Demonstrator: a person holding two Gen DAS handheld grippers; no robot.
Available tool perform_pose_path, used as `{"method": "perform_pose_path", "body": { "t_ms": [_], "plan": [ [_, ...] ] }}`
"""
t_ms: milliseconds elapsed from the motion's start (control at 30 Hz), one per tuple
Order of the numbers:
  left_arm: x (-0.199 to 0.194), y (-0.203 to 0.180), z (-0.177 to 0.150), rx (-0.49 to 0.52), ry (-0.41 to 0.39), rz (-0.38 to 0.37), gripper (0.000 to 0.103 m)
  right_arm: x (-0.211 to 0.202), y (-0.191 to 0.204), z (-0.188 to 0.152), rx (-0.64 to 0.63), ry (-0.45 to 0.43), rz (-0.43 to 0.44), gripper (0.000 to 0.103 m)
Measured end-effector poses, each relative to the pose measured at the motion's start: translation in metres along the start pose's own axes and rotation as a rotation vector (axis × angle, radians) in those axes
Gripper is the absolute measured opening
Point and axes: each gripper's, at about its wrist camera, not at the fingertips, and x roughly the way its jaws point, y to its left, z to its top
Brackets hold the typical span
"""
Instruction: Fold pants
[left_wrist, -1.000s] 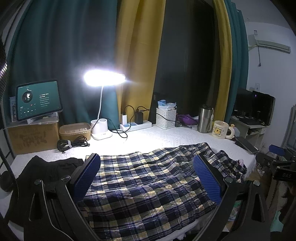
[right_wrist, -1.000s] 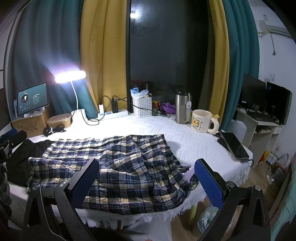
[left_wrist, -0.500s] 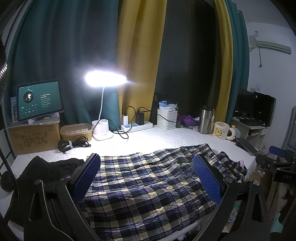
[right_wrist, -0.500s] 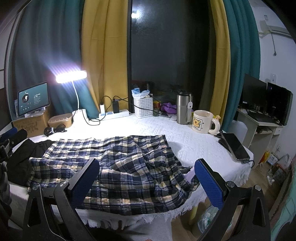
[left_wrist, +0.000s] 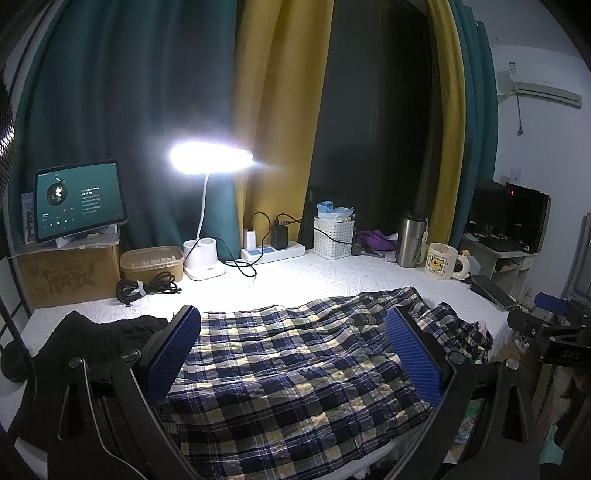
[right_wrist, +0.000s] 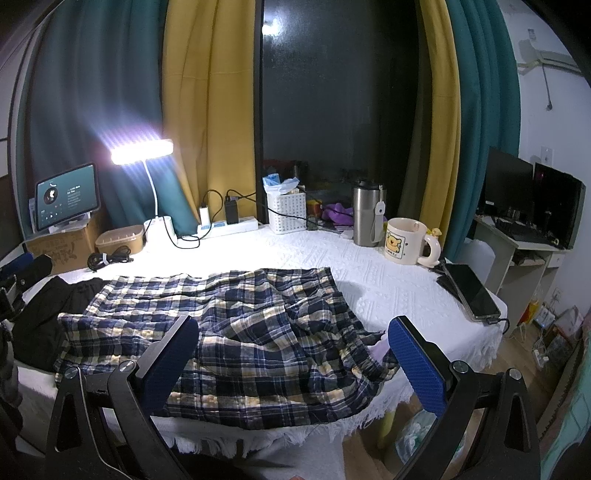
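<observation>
Both grippers held level above the near edge of the table, aimed at the window curtains. Left gripper (left_wrist: 293, 354) has its blue pads wide apart, nothing between them, hovering over the plaid pants (left_wrist: 295, 369) without touching. Right gripper (right_wrist: 295, 356) likewise spread wide and empty, over the crumpled waist end of the plaid pants (right_wrist: 236, 332).

Pants lie unfolded, wrinkled, across the front of the white tablecloth (right_wrist: 369, 280), one end hanging toward the table's right edge. Black garment (left_wrist: 92, 339) lies just beside the pants on the left, touching them.

Versus a second ago: both views have drifted only slightly, the desk lamp (left_wrist: 210, 158) and mug (right_wrist: 406, 242) sitting a bit lower in frame; pads same spread, pants same lay. Phone (right_wrist: 472, 291) rests near the table's right edge.
</observation>
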Motion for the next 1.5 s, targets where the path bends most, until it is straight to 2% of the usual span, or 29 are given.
{"method": "perform_pose_path", "body": {
  "t_ms": [433,767,1200,1433,1500],
  "plan": [
    [0.019,0.008,-0.003,-0.002,0.031,-0.008,0.100,0.033,0.003,-0.005,-0.009,0.056,0.005,0.103],
    [0.068,0.045,-0.005,-0.028,0.111,0.073,0.100,0.087,-0.002,0.007,-0.006,0.128,0.009,0.103],
    [0.161,0.105,-0.004,-0.044,0.302,0.123,0.099,0.163,-0.017,0.033,0.000,0.220,0.009,0.103],
    [0.211,0.130,-0.009,-0.035,0.411,0.109,0.099,0.211,-0.028,0.050,0.009,0.259,0.029,0.102],
    [0.223,0.137,-0.011,-0.045,0.447,0.089,0.099,0.232,-0.032,0.052,0.011,0.306,0.050,0.102]
  ]
}}
